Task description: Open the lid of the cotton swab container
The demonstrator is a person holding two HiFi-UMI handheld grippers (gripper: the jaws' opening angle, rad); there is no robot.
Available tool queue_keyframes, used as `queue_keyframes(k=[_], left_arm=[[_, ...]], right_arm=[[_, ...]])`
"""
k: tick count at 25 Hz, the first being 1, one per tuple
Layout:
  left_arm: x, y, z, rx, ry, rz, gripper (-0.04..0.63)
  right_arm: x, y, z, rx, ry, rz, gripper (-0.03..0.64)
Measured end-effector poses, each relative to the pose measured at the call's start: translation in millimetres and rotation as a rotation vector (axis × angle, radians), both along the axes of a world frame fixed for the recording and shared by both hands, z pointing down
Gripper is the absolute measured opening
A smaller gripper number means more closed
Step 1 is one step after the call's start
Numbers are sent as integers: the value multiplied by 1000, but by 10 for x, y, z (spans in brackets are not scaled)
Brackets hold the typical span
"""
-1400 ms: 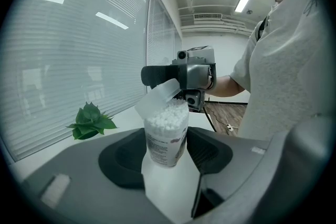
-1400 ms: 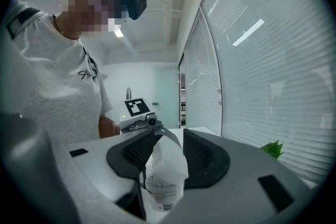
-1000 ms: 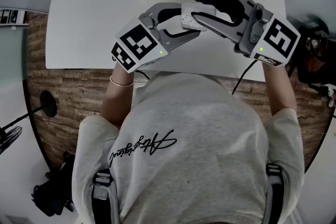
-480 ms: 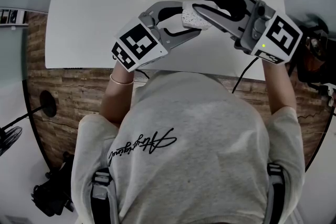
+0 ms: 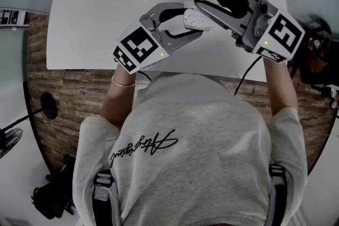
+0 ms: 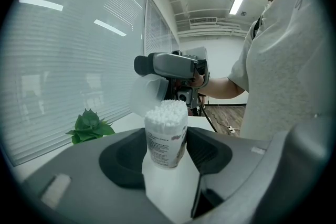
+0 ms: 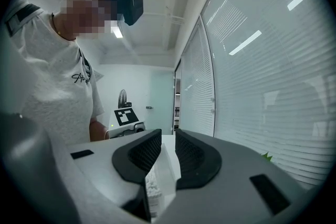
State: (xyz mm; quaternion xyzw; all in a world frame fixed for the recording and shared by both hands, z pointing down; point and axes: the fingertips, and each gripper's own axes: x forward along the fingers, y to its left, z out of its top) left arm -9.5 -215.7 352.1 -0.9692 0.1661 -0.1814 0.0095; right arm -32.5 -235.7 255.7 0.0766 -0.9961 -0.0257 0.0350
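The cotton swab container (image 6: 166, 131) is clamped between the half-open jaws of the left gripper (image 6: 167, 157), at the head view's upper centre. Its translucent lid (image 6: 147, 94), tilted open, is pinched by the right gripper (image 7: 163, 152), whose narrow jaws have just been closing.

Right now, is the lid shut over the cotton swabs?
No: the cotton swabs show bare at the top of the container, with the lid swung off to the side.

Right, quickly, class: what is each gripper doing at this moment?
Left gripper: shut on the cotton swab container.
Right gripper: jaws have just been closing, now shut on the lid, which is off the container.
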Motion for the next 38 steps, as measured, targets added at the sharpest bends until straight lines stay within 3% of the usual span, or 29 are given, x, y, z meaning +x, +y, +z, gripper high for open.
queue_keyframes(k=[38], left_arm=[[47, 29, -220, 79, 102, 54, 227]], right_arm=[[47, -415, -107, -5, 36, 127, 58]])
